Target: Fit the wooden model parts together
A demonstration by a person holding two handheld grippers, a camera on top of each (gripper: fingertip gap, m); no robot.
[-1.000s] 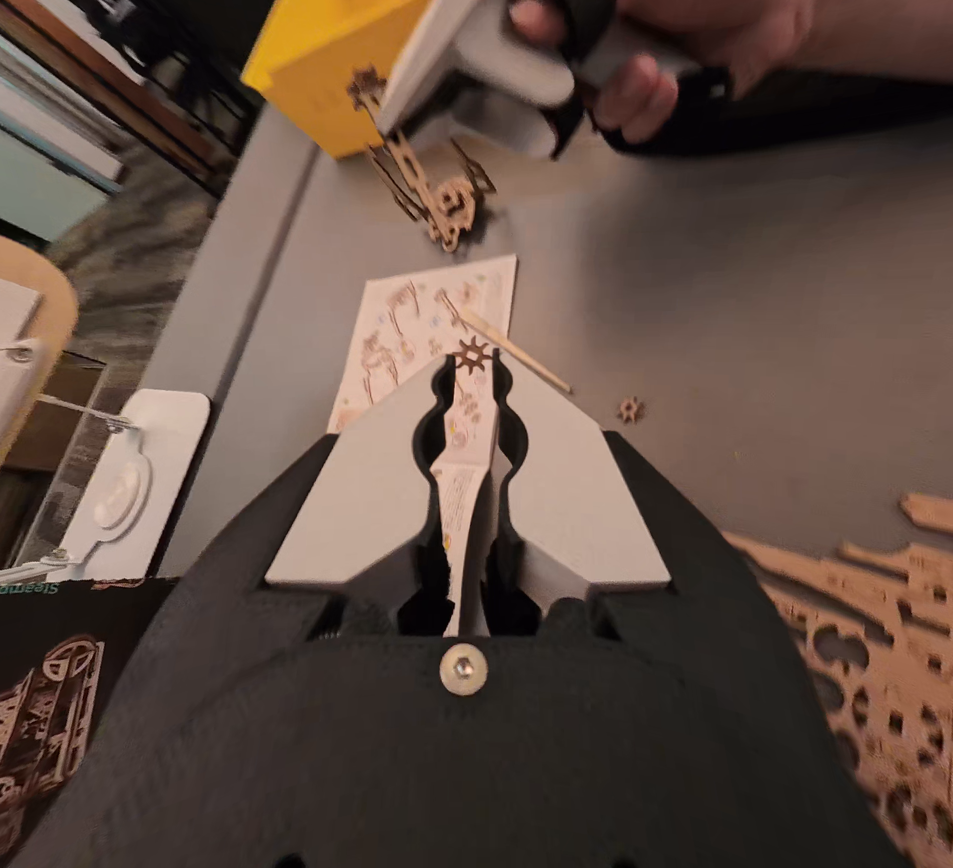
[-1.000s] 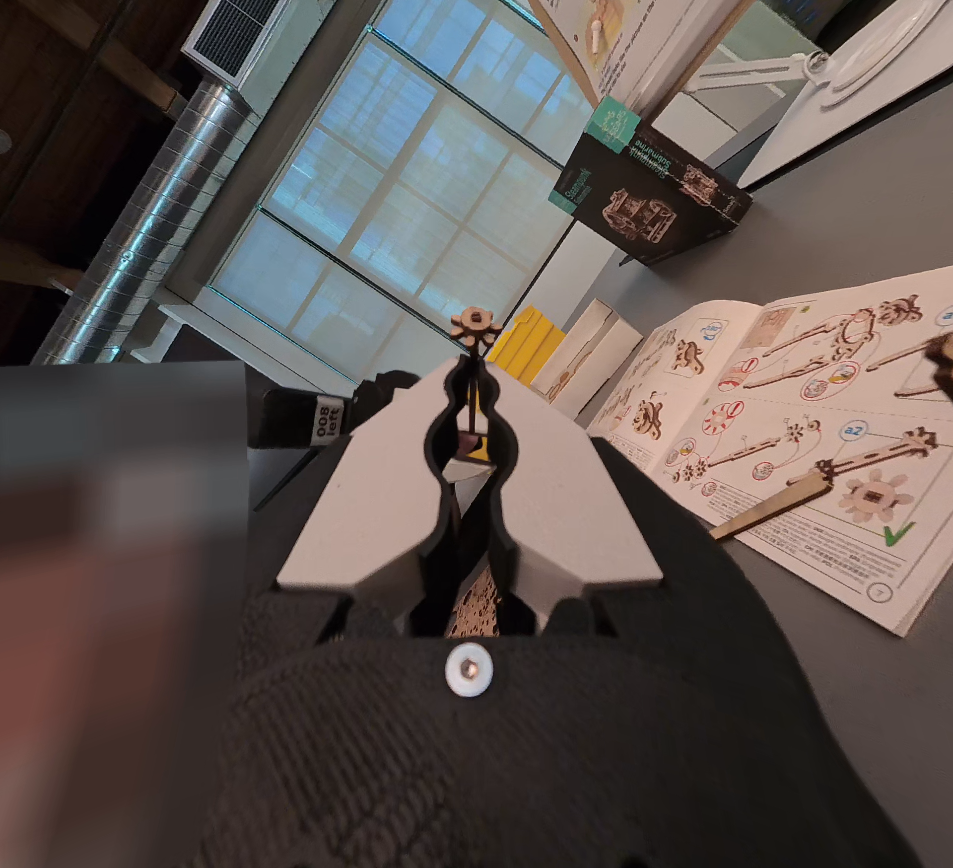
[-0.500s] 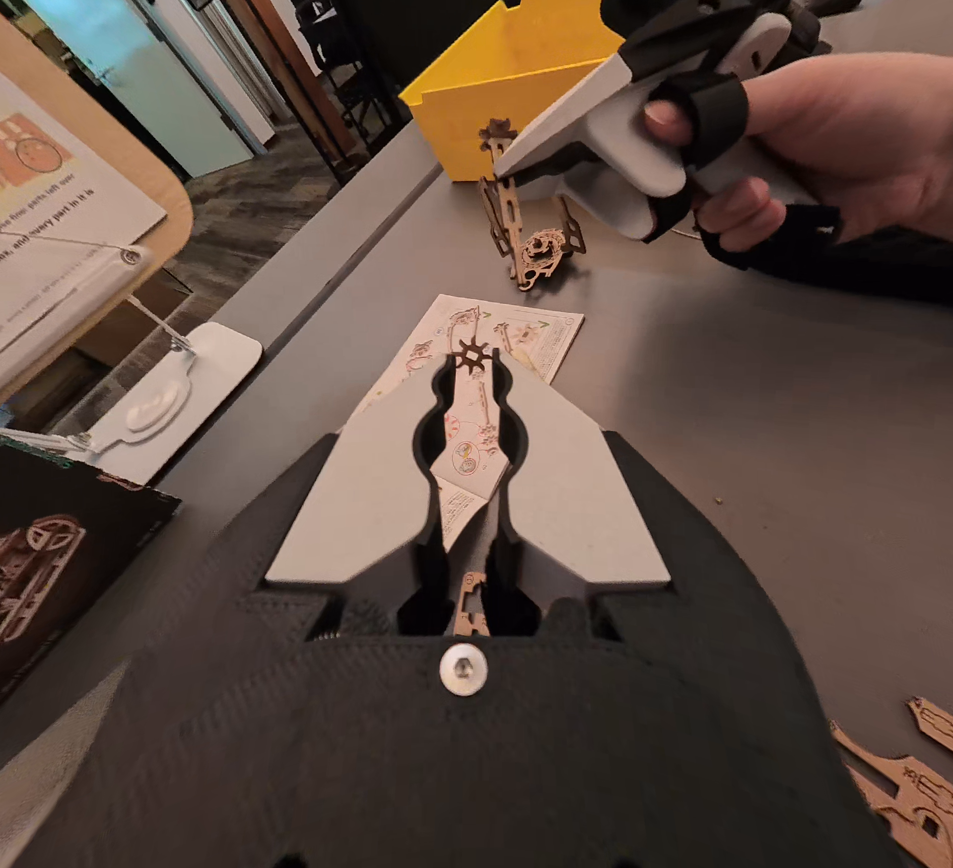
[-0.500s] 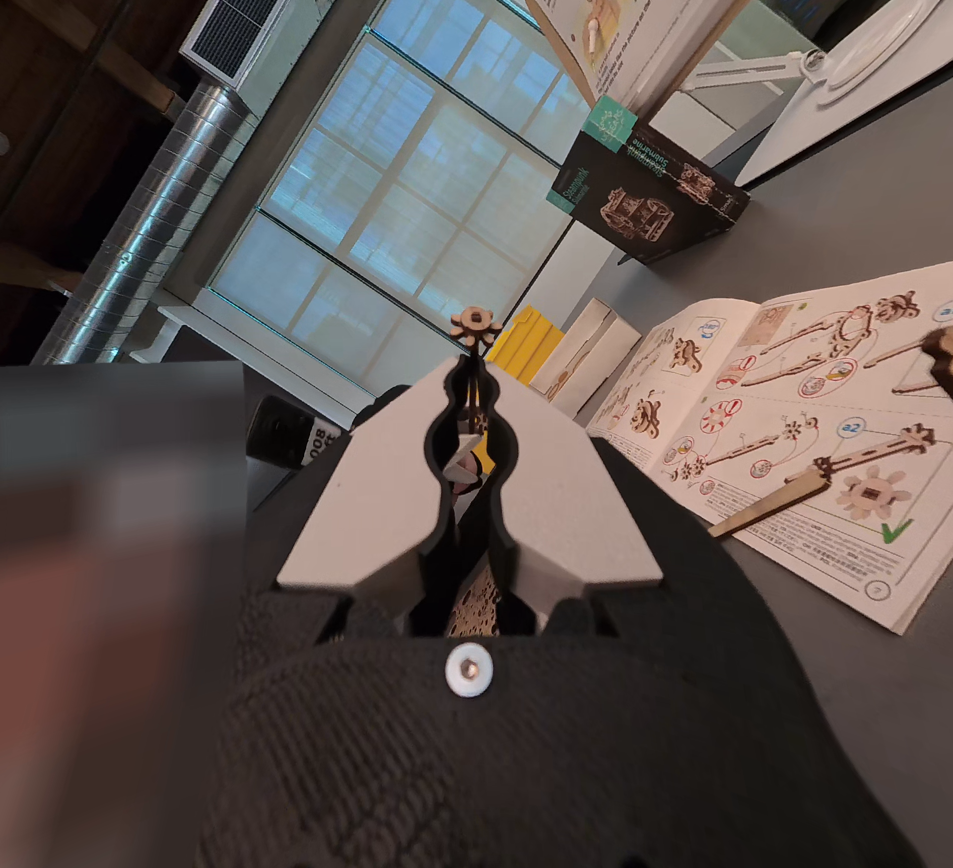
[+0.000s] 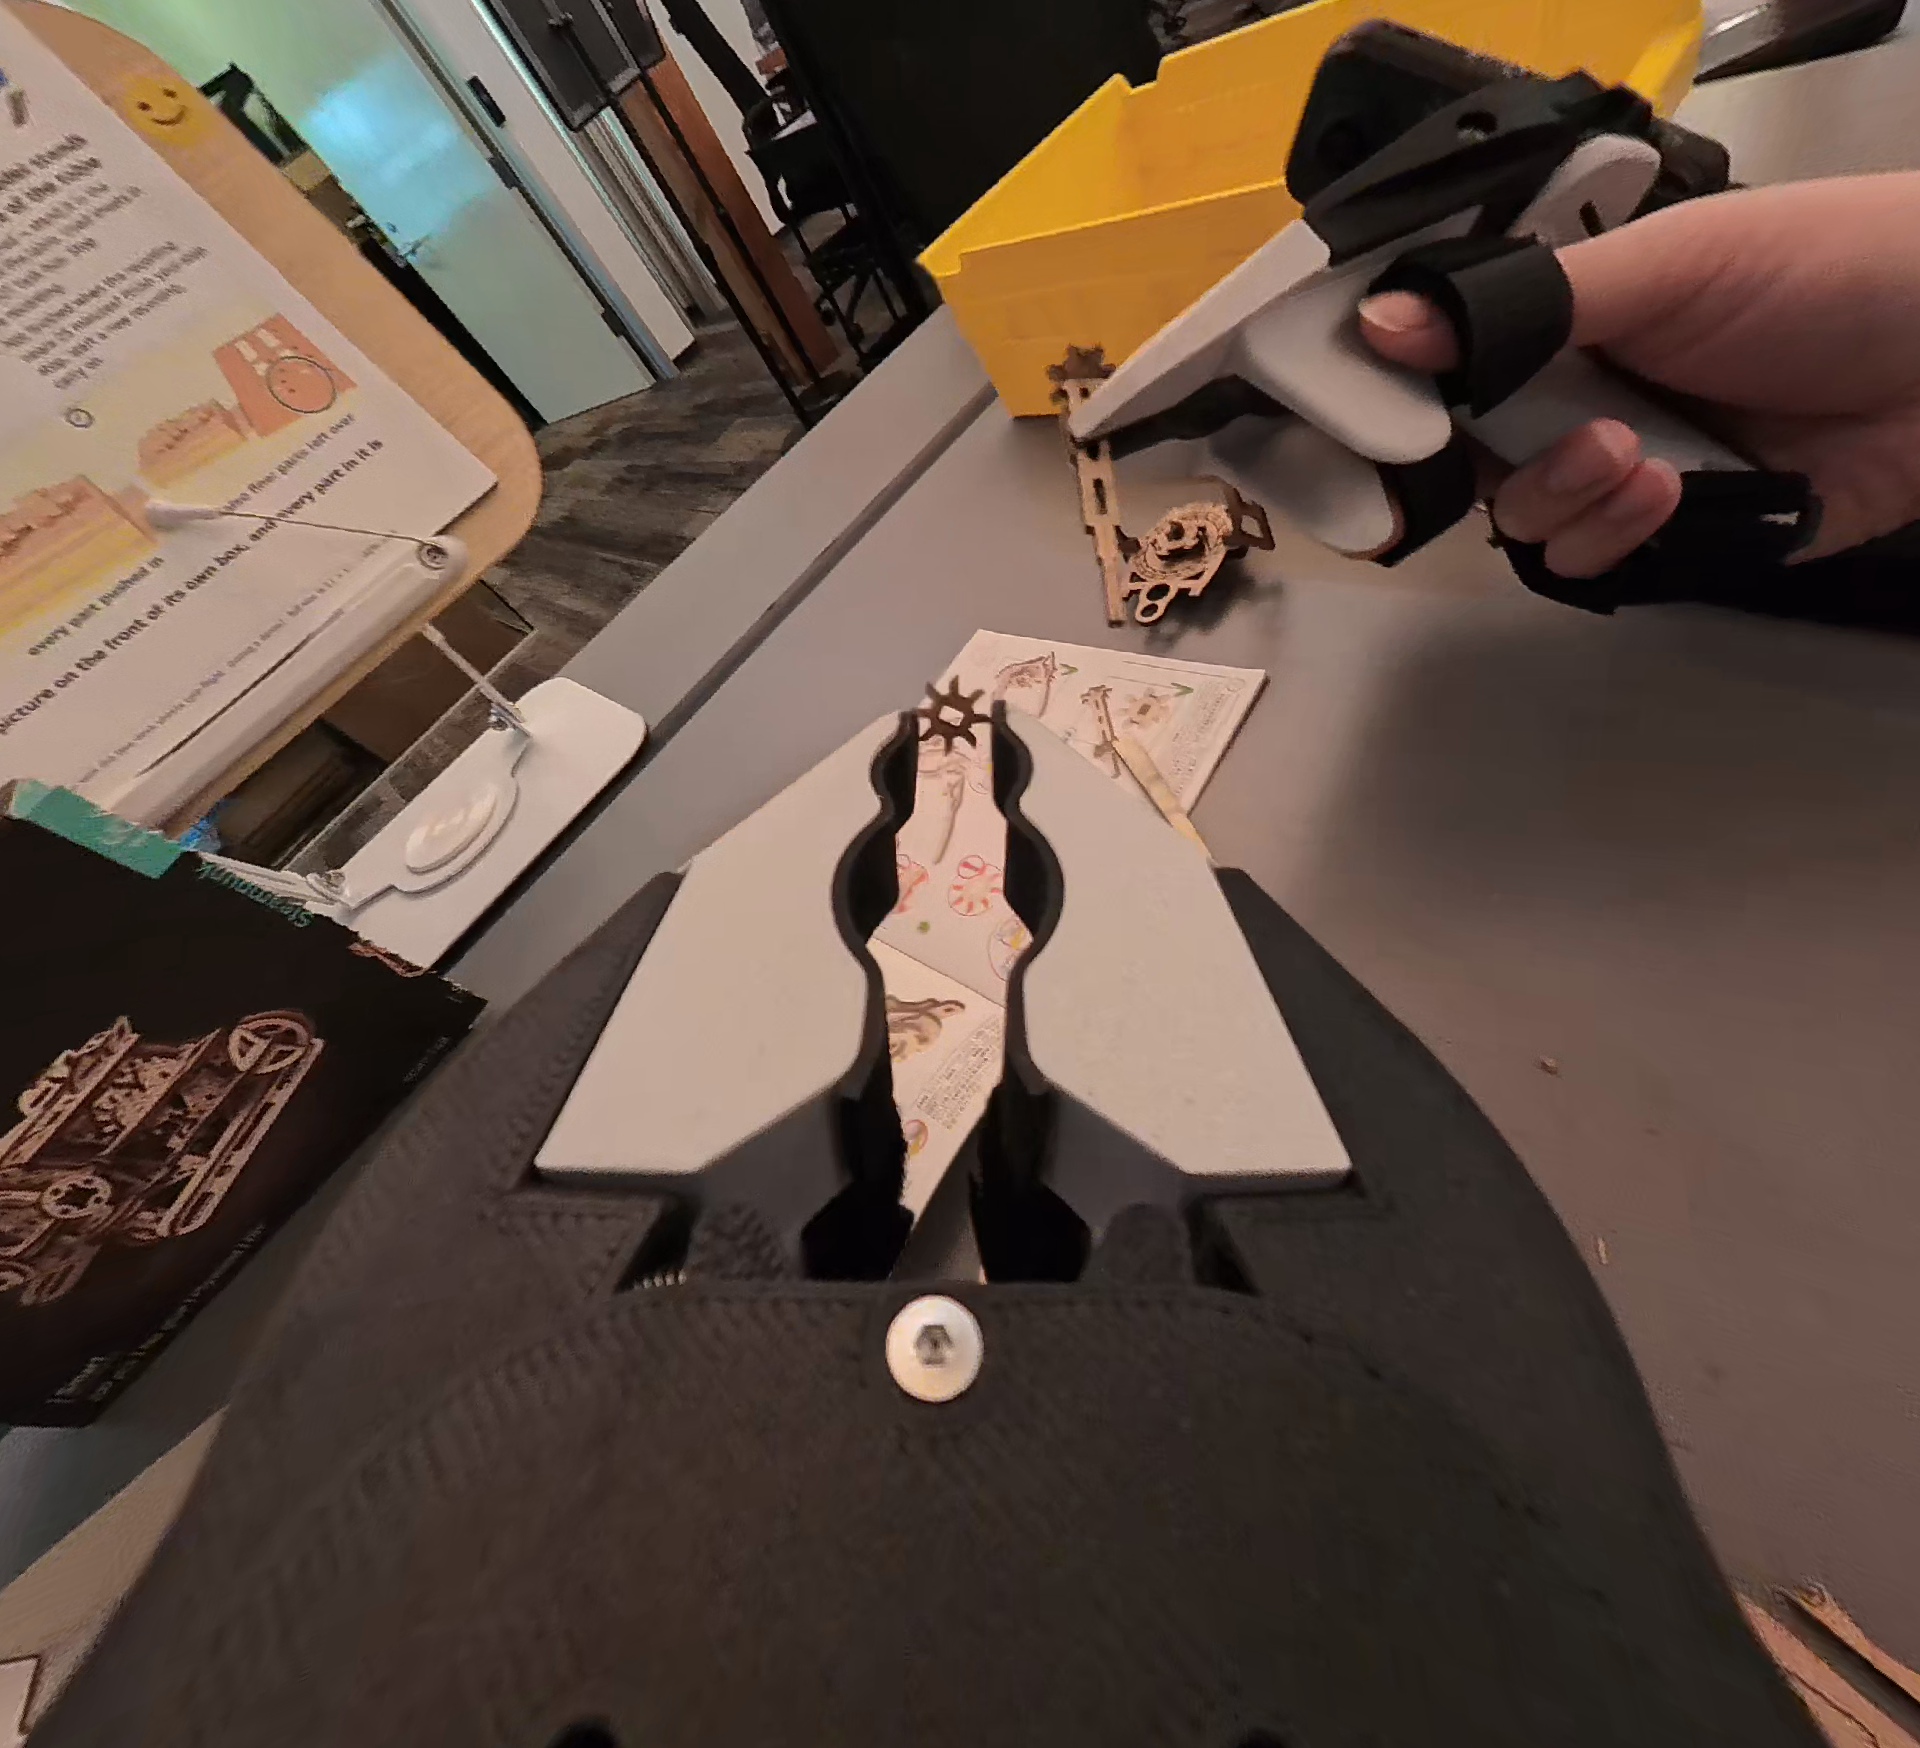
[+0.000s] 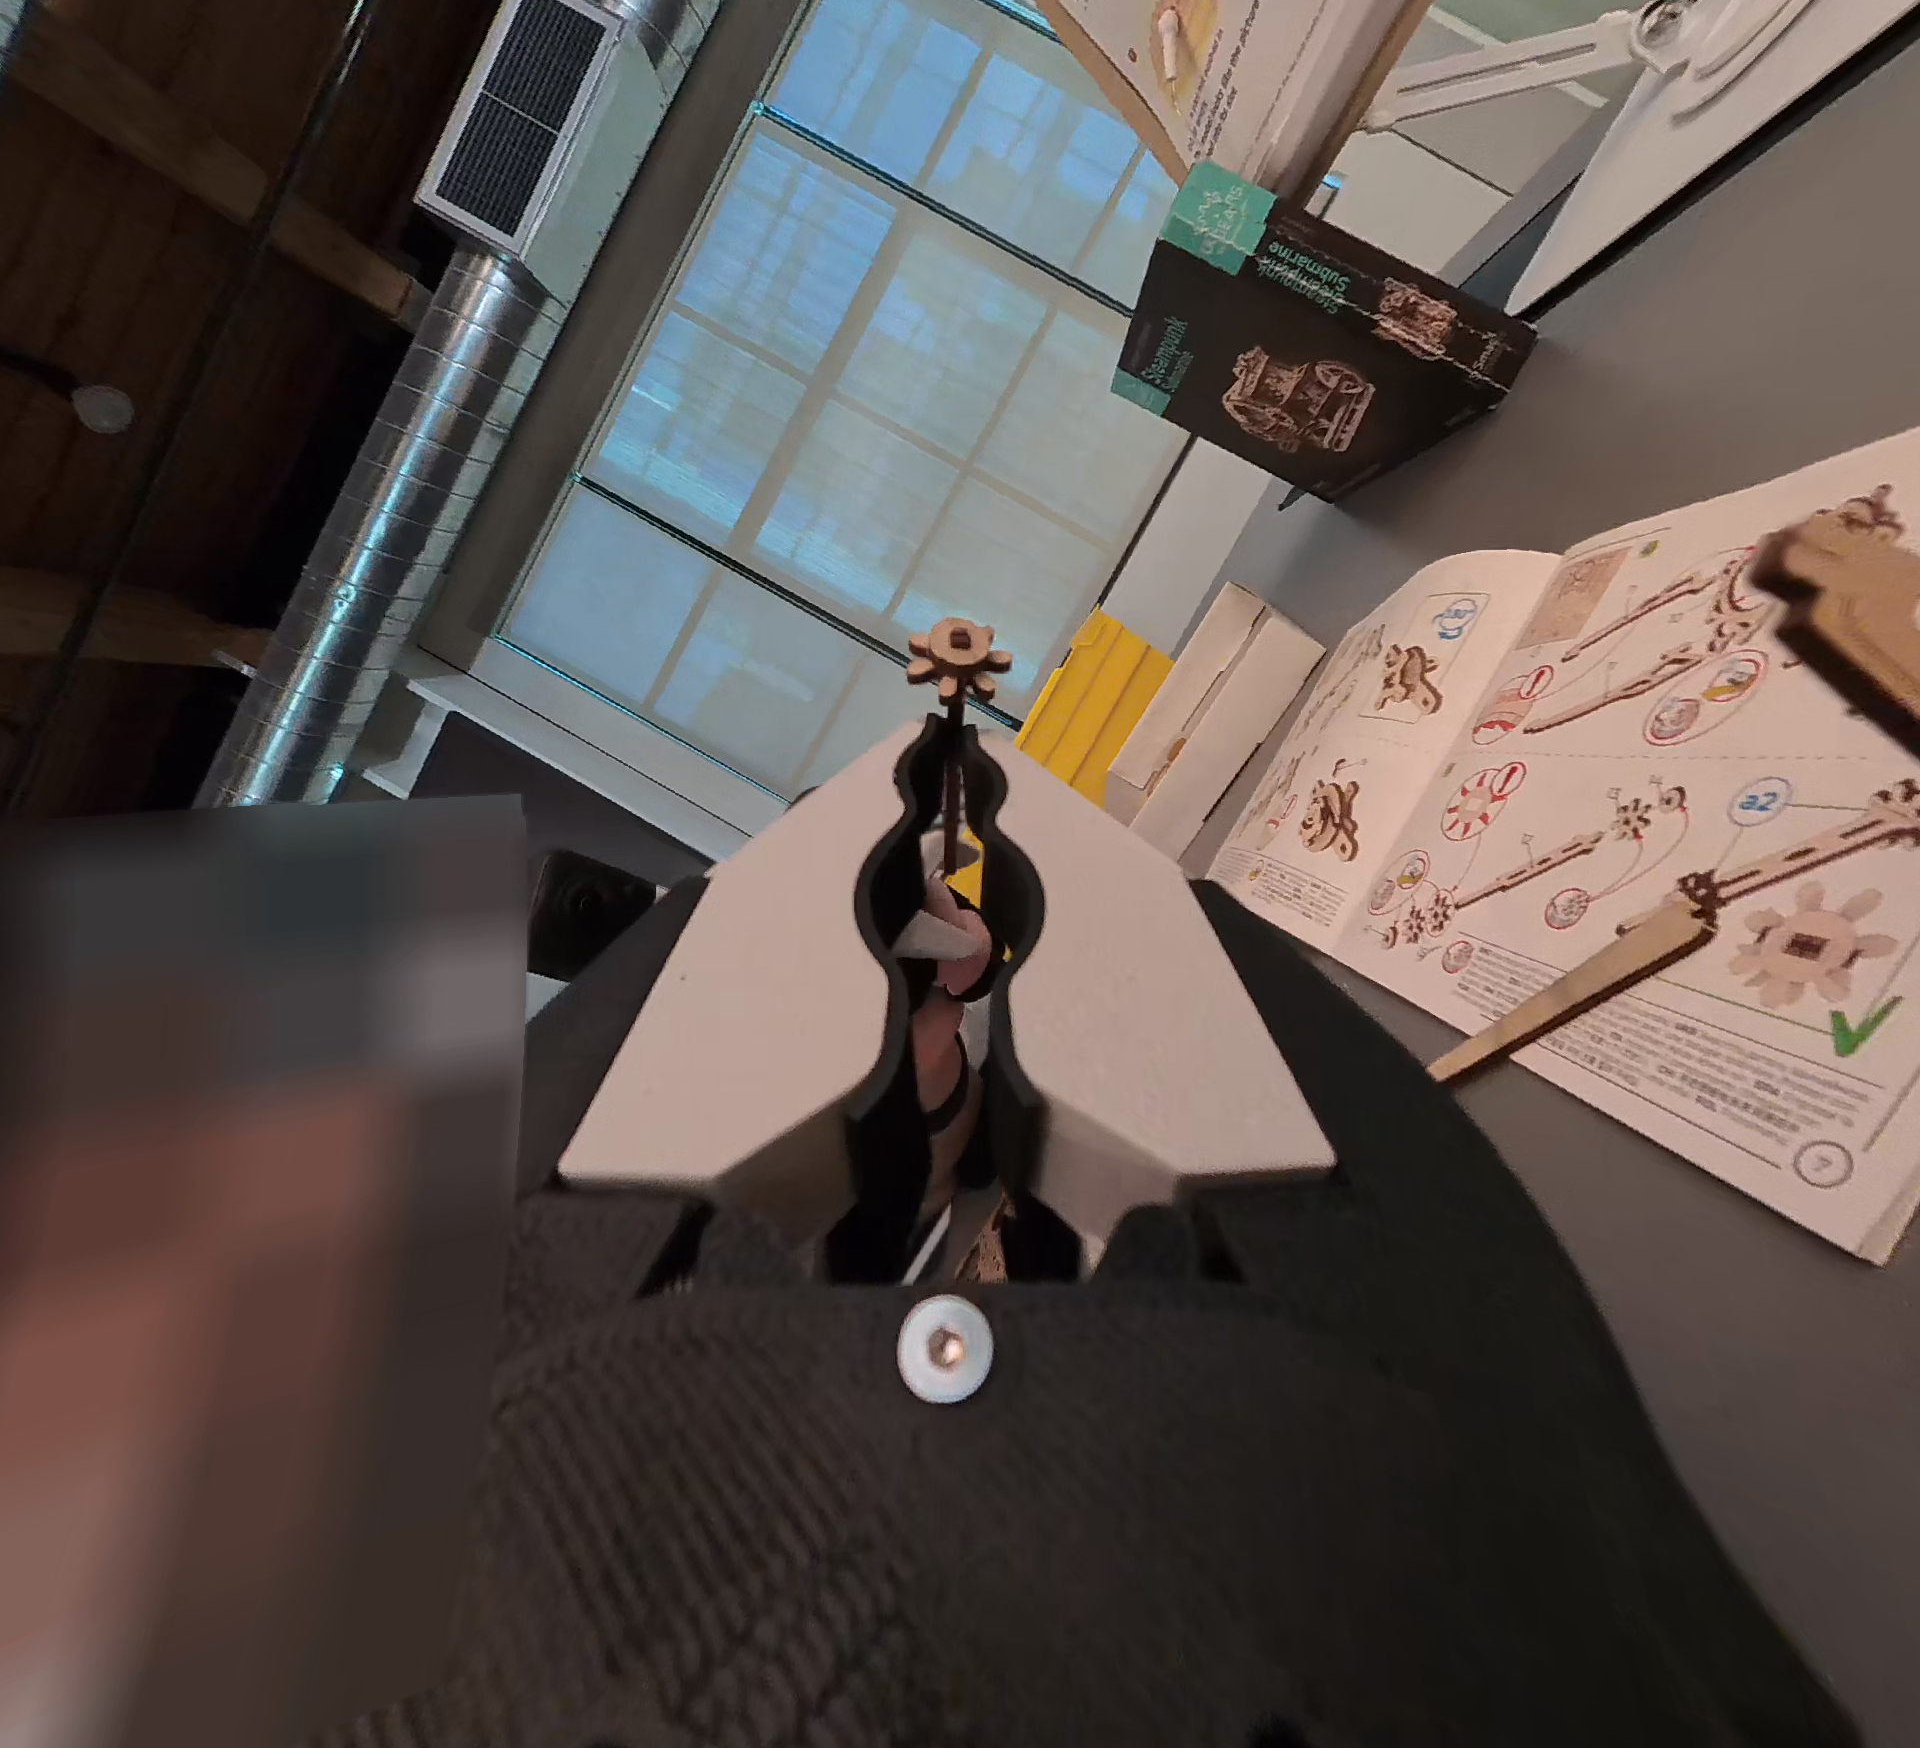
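Note:
My left gripper (image 5: 951, 730) is shut on a small dark wooden gear (image 5: 948, 711) and holds it above the instruction booklet (image 5: 1132, 711). My right gripper (image 5: 1091, 420), held by a hand, is shut on a slotted wooden strip (image 5: 1099, 493). The strip has a gear on top (image 5: 1081, 366) and an ornate wooden assembly (image 5: 1184, 545) at its lower end, near the table. In the right wrist view the right gripper (image 6: 951, 744) pinches this strip edge-on, with the flower-shaped gear (image 6: 958, 664) just past the tips. The two grippers are apart.
A yellow bin (image 5: 1247, 171) stands behind the right gripper. A black kit box (image 5: 156, 1127), a sign on a white stand (image 5: 488, 794) and the table edge are on the left. A wooden stick (image 6: 1558, 1002) lies on the open booklet (image 6: 1621, 867). A cut-out wooden sheet (image 5: 1829, 1667) lies near right. Some 8 centimetres of space lies between my two pairs of fingers. It is some 12 centimetres from my right tips to the wooden stick (image 6: 1558, 1002). Look for it in the left wrist view (image 5: 1157, 781) too.
My left gripper has lifted and tilted up with the gear, and now faces the right gripper. The right gripper has stayed almost still. A blurred wooden piece has come in at its right edge.

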